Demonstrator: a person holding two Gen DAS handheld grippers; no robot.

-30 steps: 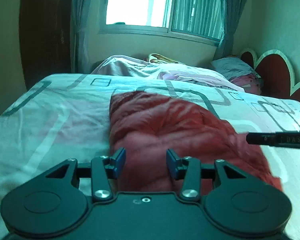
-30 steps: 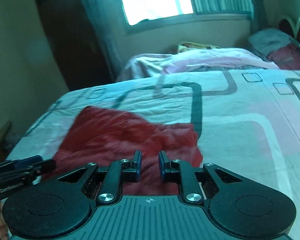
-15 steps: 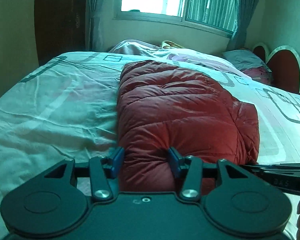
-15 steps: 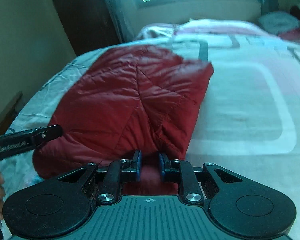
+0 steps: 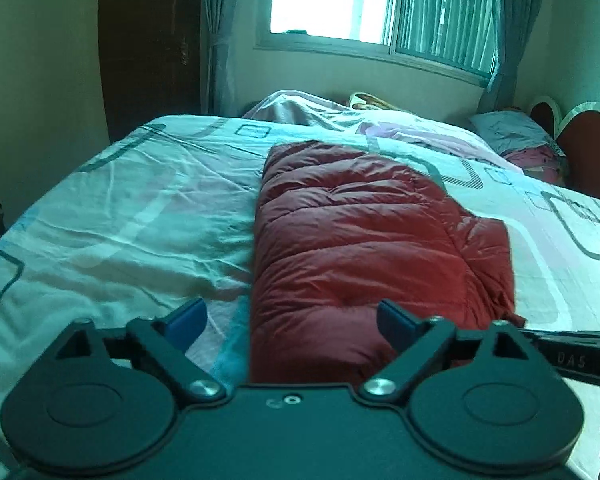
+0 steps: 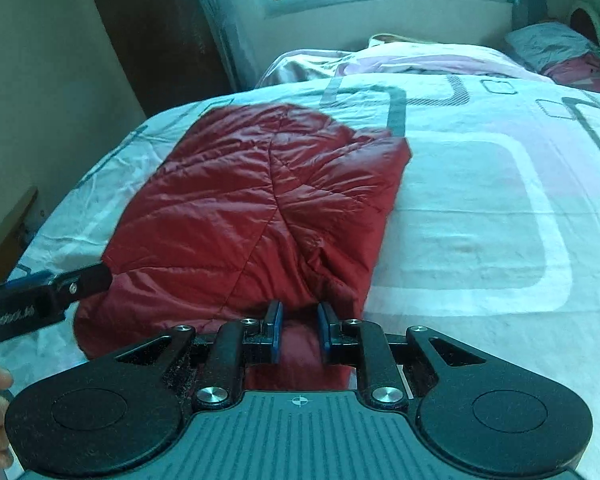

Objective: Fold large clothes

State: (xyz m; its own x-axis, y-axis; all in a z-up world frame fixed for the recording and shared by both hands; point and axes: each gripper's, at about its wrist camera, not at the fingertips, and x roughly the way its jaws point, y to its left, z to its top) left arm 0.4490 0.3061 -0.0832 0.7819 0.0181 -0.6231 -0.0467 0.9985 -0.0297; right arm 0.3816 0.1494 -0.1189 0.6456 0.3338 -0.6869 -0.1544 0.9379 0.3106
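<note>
A red quilted puffer jacket (image 5: 364, 248) lies folded into a long strip on the bed; it also shows in the right wrist view (image 6: 260, 208). My left gripper (image 5: 292, 320) is wide open over the jacket's near left corner, with nothing between its blue pads. My right gripper (image 6: 300, 326) has its pads partly apart with the jacket's near right edge bunched between them. The left gripper's finger (image 6: 48, 292) shows at the left of the right wrist view.
The bed (image 5: 132, 220) has a white sheet with grey and pink squares. Crumpled bedding (image 5: 380, 120) and a pillow (image 5: 512, 136) lie at the far side. A dark wardrobe (image 5: 148, 40) stands at the left, a window (image 5: 380, 4) behind, and a red headboard (image 5: 580, 144) at right.
My left gripper has opened wide and let go of the jacket's near edge. My right gripper's pads have spread a little. The jacket now lies flat on the bed.
</note>
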